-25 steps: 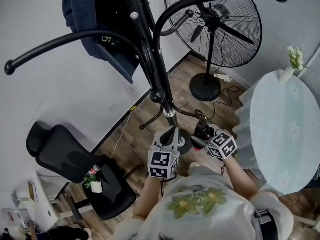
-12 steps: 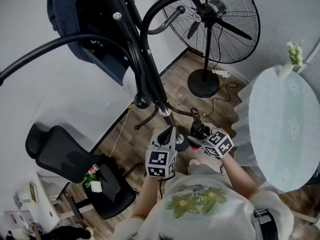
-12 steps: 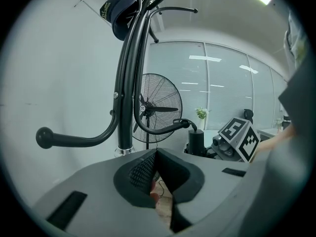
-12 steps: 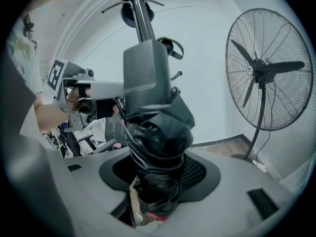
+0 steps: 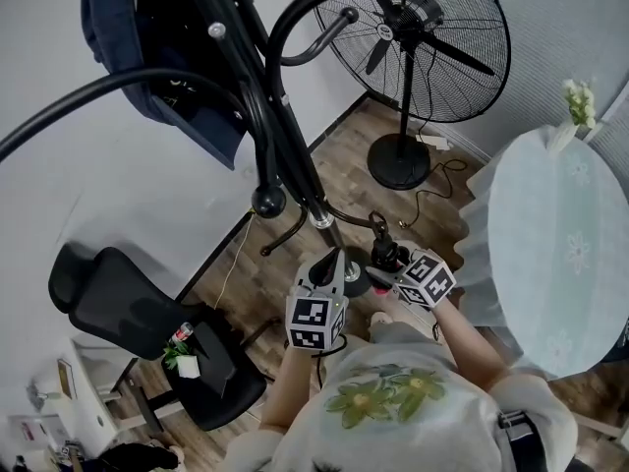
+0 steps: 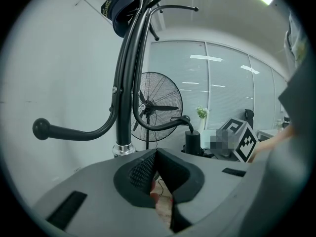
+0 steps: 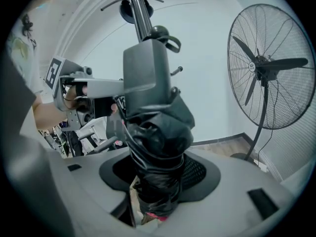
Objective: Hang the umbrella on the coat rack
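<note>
The black coat rack [image 5: 290,155] rises in front of me, with a low curved hook [image 5: 349,219] near my hands. My right gripper [image 5: 388,266] is shut on the folded black umbrella [image 7: 158,152], held upright with its handle [image 5: 378,232] close beside that hook. In the left gripper view the umbrella's strap [image 6: 187,125] runs from the hook tip [image 6: 183,118] down to the handle [image 6: 192,142]; whether it is looped over the hook I cannot tell. My left gripper [image 5: 334,261] is shut with nothing in it, just left of the umbrella and by the pole's chrome joint [image 6: 123,147].
A dark jacket [image 5: 147,57] hangs high on the rack. A tall pedestal fan [image 5: 423,47] stands behind, with its cable on the wood floor. A round table with a pale cloth [image 5: 560,254] is at the right, and a black office chair [image 5: 128,313] at the lower left.
The view has shifted, so the rack sits further left in the picture. The umbrella's handle has crept slightly up towards the low hook. Both grippers hold almost the same place.
</note>
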Motion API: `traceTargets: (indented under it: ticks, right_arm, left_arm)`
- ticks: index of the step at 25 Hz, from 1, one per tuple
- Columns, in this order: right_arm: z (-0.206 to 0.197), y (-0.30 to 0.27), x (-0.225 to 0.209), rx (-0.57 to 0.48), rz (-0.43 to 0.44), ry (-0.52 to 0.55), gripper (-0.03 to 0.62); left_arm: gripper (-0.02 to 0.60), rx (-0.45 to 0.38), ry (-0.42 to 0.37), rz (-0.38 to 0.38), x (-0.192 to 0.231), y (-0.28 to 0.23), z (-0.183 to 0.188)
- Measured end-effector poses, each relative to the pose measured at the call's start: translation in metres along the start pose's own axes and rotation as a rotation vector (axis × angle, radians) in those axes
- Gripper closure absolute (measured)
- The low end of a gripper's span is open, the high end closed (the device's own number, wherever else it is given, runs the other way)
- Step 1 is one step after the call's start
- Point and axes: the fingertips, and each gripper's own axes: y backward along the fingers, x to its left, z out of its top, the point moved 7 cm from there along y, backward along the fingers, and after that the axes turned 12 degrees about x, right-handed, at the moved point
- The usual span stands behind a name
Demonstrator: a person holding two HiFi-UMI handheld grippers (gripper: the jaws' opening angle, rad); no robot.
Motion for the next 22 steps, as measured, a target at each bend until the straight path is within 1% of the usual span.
traceTargets:
  ticks: [22]
  right_arm:
    - [-0.004,-0.029,-0.007,0.054,0.032,0.017,0.367]
  left_arm:
    - [0.578,0.013,0.027,0.019,0.008,-0.003,-0.010]
